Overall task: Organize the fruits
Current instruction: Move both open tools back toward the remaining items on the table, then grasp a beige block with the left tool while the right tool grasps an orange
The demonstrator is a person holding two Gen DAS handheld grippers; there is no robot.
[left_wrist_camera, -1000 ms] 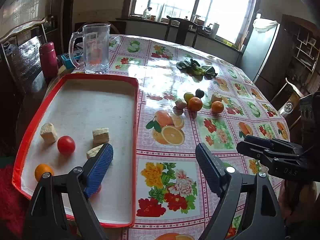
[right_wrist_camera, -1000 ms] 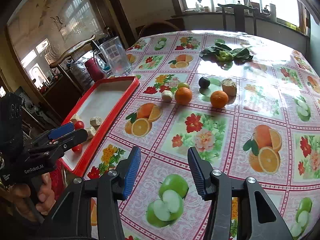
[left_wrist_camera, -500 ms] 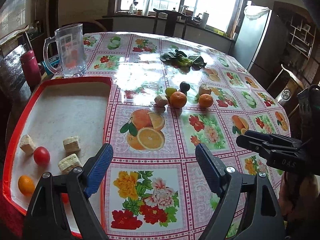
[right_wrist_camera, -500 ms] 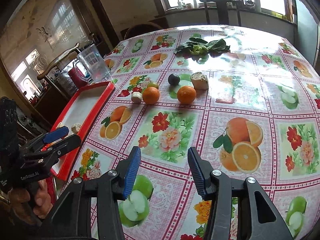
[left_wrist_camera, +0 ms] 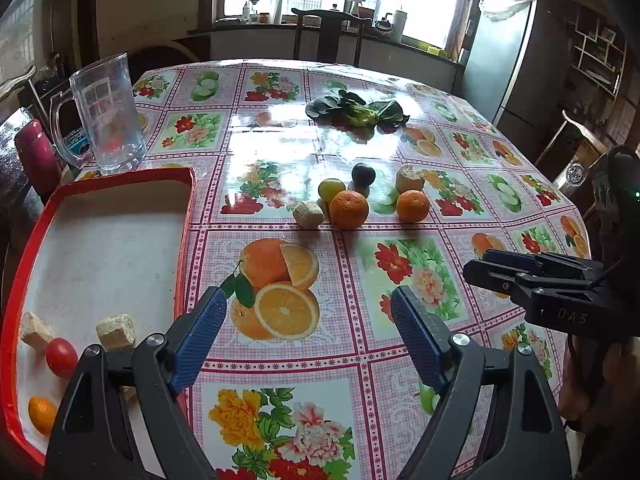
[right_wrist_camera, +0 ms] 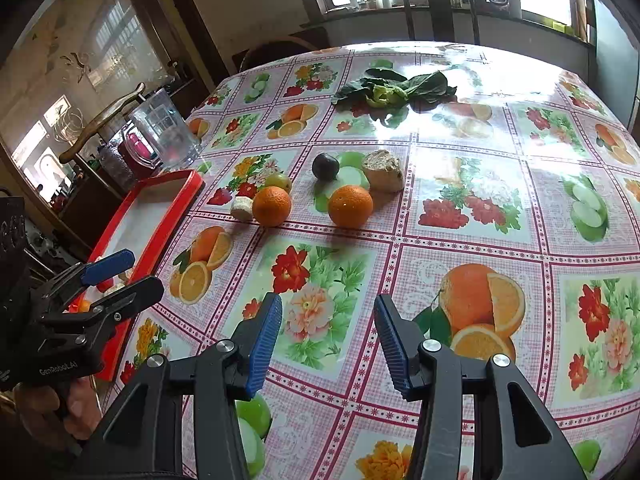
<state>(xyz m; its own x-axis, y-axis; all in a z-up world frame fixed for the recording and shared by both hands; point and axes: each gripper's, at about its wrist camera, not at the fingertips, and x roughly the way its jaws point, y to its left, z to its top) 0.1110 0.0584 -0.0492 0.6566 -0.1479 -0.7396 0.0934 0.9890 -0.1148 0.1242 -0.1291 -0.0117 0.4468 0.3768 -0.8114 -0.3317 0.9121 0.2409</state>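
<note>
Two oranges [left_wrist_camera: 348, 209] [left_wrist_camera: 413, 206], a green fruit [left_wrist_camera: 331, 188] and a dark plum [left_wrist_camera: 363, 175] lie mid-table with two beige chunks [left_wrist_camera: 308, 214] [left_wrist_camera: 409, 178]. The same group shows in the right wrist view: oranges [right_wrist_camera: 272, 205] [right_wrist_camera: 350, 206], plum [right_wrist_camera: 325, 166]. A red tray [left_wrist_camera: 186, 216] at the left holds a red tomato [left_wrist_camera: 61, 357], a small orange [left_wrist_camera: 41, 414] and beige blocks [left_wrist_camera: 115, 331]. My left gripper [left_wrist_camera: 308, 322] is open and empty above the tablecloth. My right gripper [right_wrist_camera: 327, 326] is open and empty, short of the fruit.
A clear glass mug [left_wrist_camera: 108, 116] and a red flask [left_wrist_camera: 37, 157] stand behind the tray. Leafy greens [left_wrist_camera: 356, 110] lie at the far middle. A chair [left_wrist_camera: 328, 36] and a fridge [left_wrist_camera: 504, 56] stand beyond the table.
My left gripper has swung right, off the tray and over the tablecloth toward the fruit group. My right gripper has moved forward, closer to the oranges. Both stay open.
</note>
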